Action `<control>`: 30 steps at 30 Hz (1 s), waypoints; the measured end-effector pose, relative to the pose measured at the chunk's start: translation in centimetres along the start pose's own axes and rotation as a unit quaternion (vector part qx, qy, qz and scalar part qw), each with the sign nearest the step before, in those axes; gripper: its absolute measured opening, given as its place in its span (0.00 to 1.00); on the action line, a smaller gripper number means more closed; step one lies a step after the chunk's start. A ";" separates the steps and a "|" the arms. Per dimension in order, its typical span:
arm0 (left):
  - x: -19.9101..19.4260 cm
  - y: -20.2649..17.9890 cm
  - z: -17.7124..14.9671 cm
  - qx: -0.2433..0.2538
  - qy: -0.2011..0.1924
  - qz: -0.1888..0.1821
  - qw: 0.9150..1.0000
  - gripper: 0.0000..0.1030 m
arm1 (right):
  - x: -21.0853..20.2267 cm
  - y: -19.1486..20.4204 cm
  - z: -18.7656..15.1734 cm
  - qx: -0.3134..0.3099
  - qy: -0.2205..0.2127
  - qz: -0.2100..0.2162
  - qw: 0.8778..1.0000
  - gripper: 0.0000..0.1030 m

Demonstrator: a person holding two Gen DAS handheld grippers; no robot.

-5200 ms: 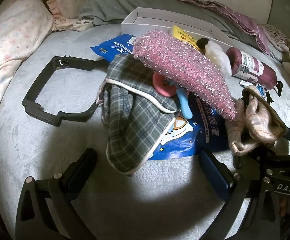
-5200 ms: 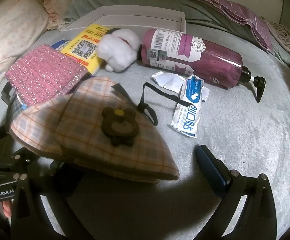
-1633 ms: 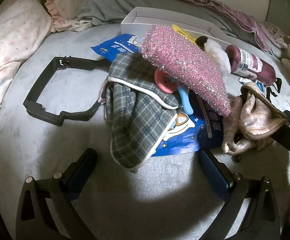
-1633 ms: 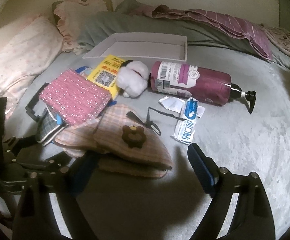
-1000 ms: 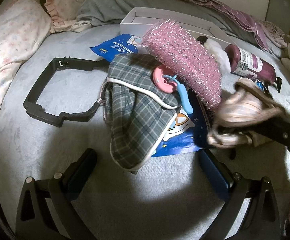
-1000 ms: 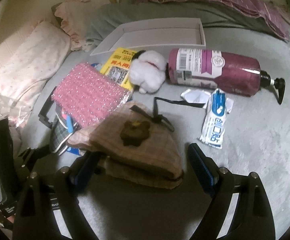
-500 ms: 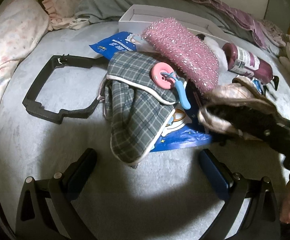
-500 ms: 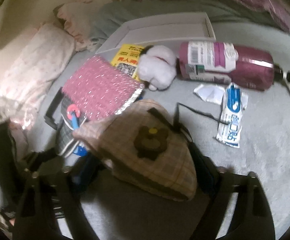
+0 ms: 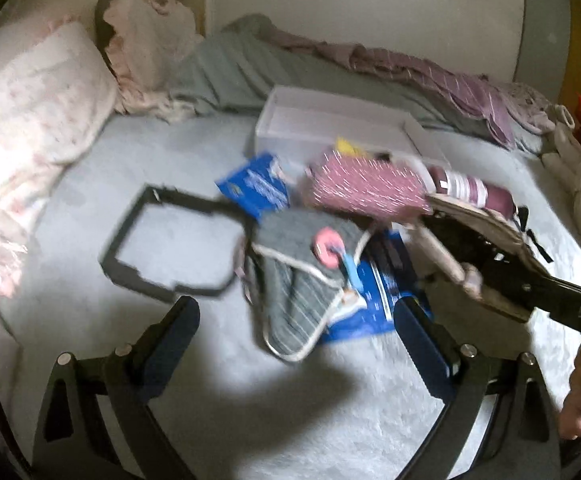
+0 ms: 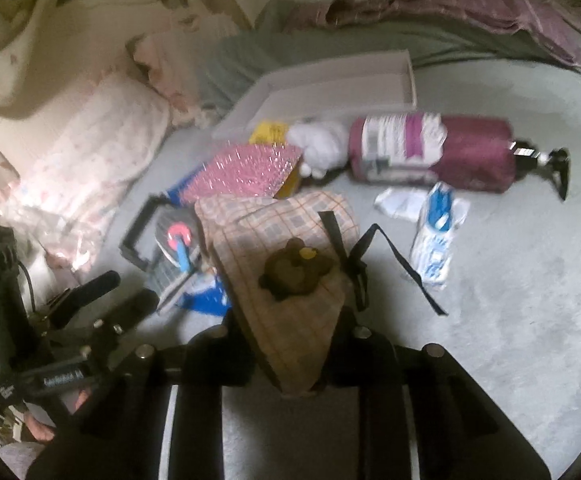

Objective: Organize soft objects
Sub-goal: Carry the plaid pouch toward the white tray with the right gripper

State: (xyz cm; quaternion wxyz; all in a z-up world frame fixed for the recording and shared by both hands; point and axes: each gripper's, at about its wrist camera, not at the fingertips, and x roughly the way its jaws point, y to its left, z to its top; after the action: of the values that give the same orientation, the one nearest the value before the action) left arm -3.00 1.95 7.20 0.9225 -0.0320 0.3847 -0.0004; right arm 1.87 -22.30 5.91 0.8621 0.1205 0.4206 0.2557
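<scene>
The right gripper (image 10: 290, 344) is closing its jaws on the plaid bear pouch (image 10: 286, 248) just beside the pink sparkly pad (image 10: 246, 168), left gripper (image 9: 294, 344) hangs open, so next it probably needs lifting toward the white tray (image 10: 330, 80).

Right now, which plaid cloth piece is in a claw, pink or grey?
The pink plaid cap with the brown bear patch, between the closing right claw jaws. The grey plaid one lies on the bed.

My view smeared by motion blur, label on the purple bottle (image 10: 430, 152) unreadable, blue packet (image 9: 374, 300) half buried under the grey plaid cloth (image 9: 290, 292), right gripper's fingers (image 10: 342, 340) hidden beneath the plaid cap (image 10: 286, 280)
</scene>
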 end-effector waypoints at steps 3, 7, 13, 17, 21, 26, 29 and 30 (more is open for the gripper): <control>-0.7 0.9 2.6 -0.011 -0.002 -0.011 1.000 0.96 | -1.3 -0.2 1.3 0.001 -0.016 0.011 1.000 0.26; -1.0 1.7 6.5 -0.029 -0.018 -0.015 0.999 0.96 | -2.9 0.2 3.8 0.007 -0.033 0.049 0.998 0.26; -1.1 0.9 10.7 -0.012 -0.034 0.022 0.999 0.96 | -4.7 1.8 8.4 -0.006 -0.053 0.068 0.996 0.26; -0.1 0.6 13.4 -0.023 -0.011 -0.015 1.000 0.96 | -4.8 2.6 11.3 -0.002 -0.033 0.045 0.998 0.26; 1.7 -1.2 16.0 0.024 0.008 0.003 1.000 0.96 | -4.2 3.1 13.9 0.010 -0.033 0.051 0.998 0.26; 4.0 -3.6 19.7 0.059 0.047 -0.028 0.997 0.96 | -3.2 3.7 17.4 0.031 -0.028 0.058 0.997 0.26; 4.5 -4.4 21.6 0.067 0.078 -0.068 0.992 0.96 | -2.3 3.4 18.9 0.043 -0.020 0.062 0.997 0.26; 4.5 -4.3 22.2 0.065 0.077 -0.084 0.991 0.96 | -2.1 3.1 19.1 0.050 -0.020 0.064 0.996 0.26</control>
State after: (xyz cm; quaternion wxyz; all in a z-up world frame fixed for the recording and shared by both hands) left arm 15.99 -1.17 19.85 0.8870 -0.0041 0.4496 -0.1049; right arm 14.77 -20.67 20.46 0.8449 0.1956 0.4072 0.2865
